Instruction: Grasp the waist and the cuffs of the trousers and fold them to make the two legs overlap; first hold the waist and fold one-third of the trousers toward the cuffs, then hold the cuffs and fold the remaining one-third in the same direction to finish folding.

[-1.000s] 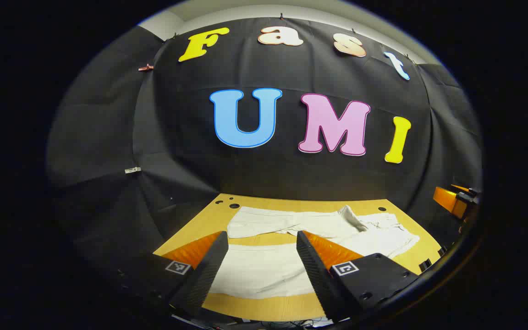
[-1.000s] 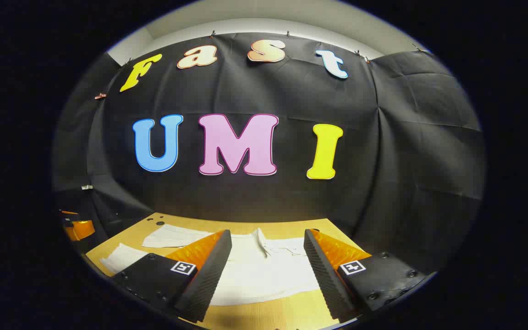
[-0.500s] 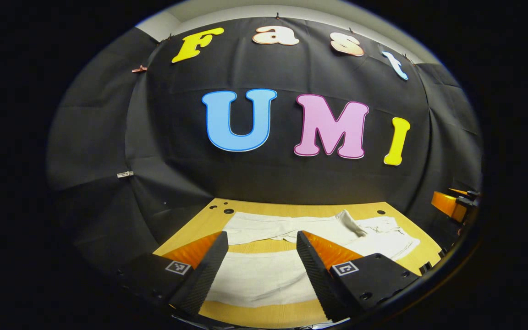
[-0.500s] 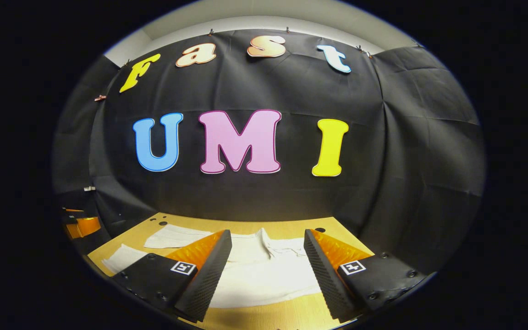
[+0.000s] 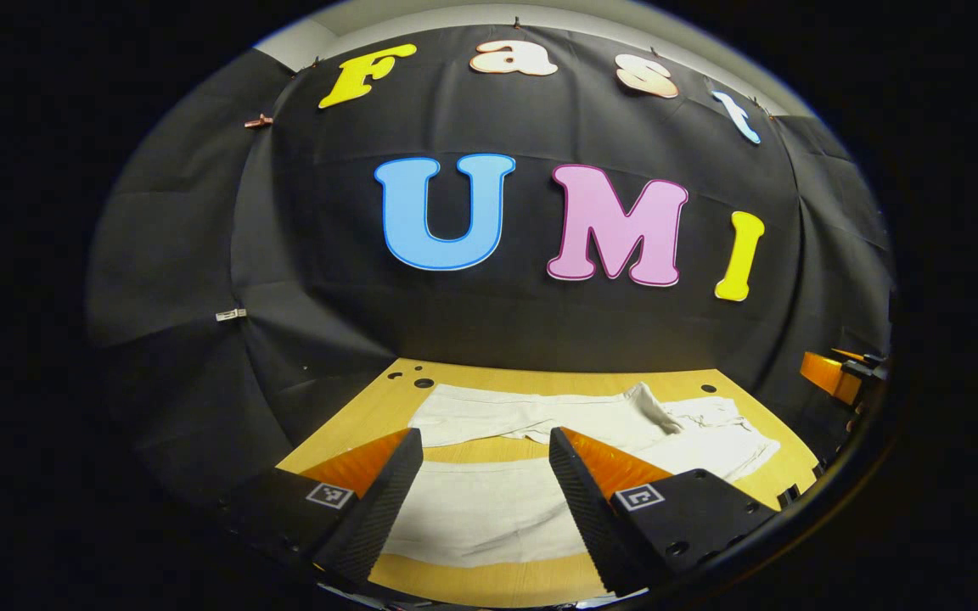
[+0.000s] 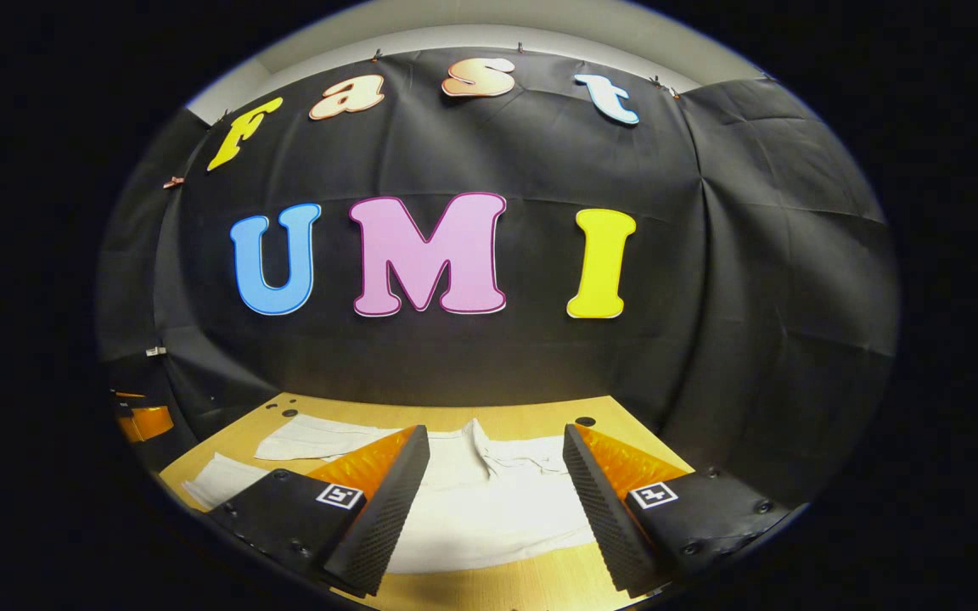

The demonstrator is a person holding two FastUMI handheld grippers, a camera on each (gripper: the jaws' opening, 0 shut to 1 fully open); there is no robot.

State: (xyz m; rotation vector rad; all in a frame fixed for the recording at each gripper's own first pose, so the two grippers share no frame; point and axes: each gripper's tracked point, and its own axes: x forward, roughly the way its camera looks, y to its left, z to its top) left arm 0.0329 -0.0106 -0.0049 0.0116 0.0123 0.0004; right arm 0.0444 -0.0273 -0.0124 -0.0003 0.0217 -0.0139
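Trousers (image 5: 540, 424) lie spread on the surface (image 5: 387, 399), legs apart; no fold made. Left hand-held gripper (image 5: 480, 475) and right hand-held gripper (image 6: 493, 475): fingers apart, empty.

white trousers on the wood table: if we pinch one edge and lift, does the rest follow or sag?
The white cloth trousers lie flat with wrinkles near the waist, so they probably sag and trail. They look thin, likely light. On the smooth wooden table they may slide when pushed, bunching rather than moving whole.
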